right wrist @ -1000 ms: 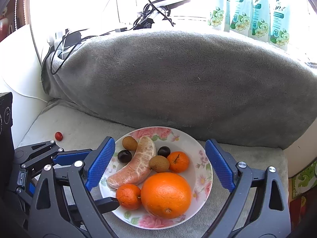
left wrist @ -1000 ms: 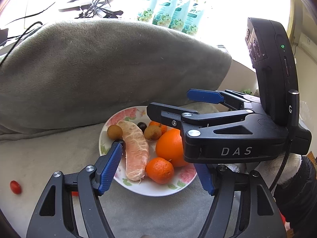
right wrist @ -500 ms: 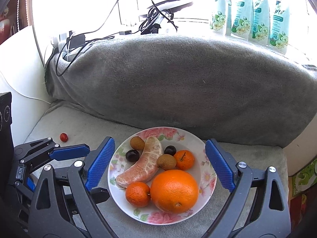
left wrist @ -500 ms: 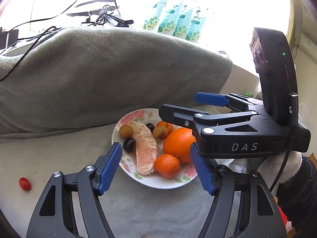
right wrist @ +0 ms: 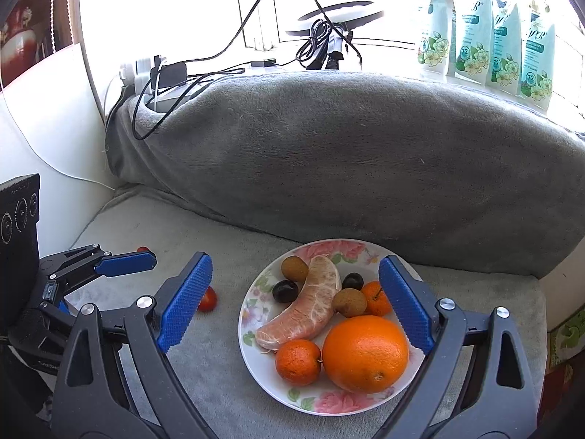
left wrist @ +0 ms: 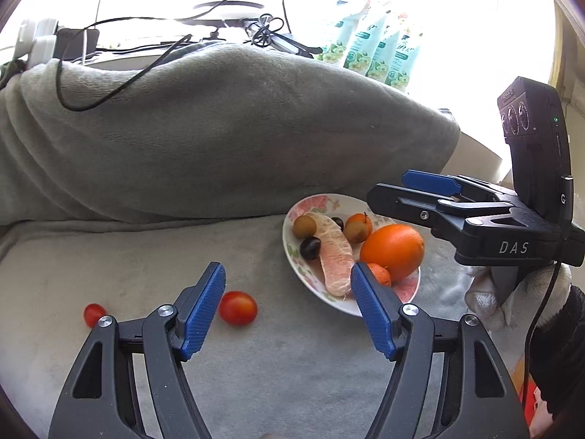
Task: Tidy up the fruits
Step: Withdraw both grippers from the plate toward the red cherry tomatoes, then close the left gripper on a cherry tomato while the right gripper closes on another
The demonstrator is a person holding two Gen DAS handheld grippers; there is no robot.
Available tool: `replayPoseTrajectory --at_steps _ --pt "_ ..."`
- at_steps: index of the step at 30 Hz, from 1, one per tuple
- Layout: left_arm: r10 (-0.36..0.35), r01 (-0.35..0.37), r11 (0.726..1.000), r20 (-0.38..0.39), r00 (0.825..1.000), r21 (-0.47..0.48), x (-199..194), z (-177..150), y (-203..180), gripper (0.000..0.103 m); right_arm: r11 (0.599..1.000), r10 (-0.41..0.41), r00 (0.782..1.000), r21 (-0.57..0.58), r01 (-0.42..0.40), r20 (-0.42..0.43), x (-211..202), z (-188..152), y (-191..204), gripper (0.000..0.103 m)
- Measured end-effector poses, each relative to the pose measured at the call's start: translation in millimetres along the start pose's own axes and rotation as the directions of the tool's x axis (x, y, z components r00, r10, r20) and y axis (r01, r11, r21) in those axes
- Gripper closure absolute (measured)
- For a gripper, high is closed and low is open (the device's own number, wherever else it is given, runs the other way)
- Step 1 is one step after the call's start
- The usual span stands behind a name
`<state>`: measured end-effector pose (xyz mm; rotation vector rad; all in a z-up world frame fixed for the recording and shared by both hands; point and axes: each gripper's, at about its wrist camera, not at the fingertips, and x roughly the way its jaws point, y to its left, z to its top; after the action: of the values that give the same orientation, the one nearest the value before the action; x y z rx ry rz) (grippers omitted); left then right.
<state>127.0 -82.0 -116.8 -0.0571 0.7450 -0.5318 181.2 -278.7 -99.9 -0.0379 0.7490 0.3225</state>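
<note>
A floral plate (right wrist: 252, 307) (left wrist: 292, 248) on the grey blanket holds a big orange (right wrist: 365, 353) (left wrist: 393, 250), two mandarins, a peeled pomelo segment (right wrist: 305, 305) (left wrist: 334, 256), brown longans and dark grapes. Two red cherry tomatoes lie on the blanket left of the plate, the larger (left wrist: 237, 308) (right wrist: 207, 300) and the smaller (left wrist: 94, 315) (right wrist: 142, 248). My left gripper (left wrist: 287, 305) is open and empty, the larger tomato beside its left finger. My right gripper (right wrist: 294, 303) is open and empty above the plate.
A grey blanket-covered cushion (right wrist: 347, 153) rises behind the plate. Cables and a power strip (right wrist: 161, 77) lie on the sill behind it, with several detergent pouches (right wrist: 486, 36) at the back right. The sofa edge drops off at the right (right wrist: 563, 329).
The left gripper has swung left, away from the plate, so the two cherry tomatoes now lie before it. The right gripper has backed off slightly; the plate sits further right in its view.
</note>
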Motion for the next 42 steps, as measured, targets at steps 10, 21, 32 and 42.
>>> replayPoseTrajectory --at_steps 10,21,32,42 --pt "0.083 -0.083 0.995 0.003 0.997 -0.062 -16 -15 48 0.032 0.996 0.062 0.998 -0.062 -0.062 0.001 7 -2 32 0.008" --pt "0.169 -0.171 0.979 -0.029 0.985 -0.107 -22 -35 91 0.032 0.975 0.099 0.991 -0.192 -0.115 -0.090 37 -17 76 0.023" --pt "0.192 -0.204 0.965 -0.088 0.978 -0.165 -10 -47 125 0.049 0.956 0.106 0.977 -0.251 -0.151 -0.185 65 -30 96 0.041" --pt "0.184 -0.203 0.961 -0.117 0.976 -0.187 2 -49 134 0.058 0.947 0.091 0.966 -0.280 -0.159 -0.241 85 -35 102 0.051"
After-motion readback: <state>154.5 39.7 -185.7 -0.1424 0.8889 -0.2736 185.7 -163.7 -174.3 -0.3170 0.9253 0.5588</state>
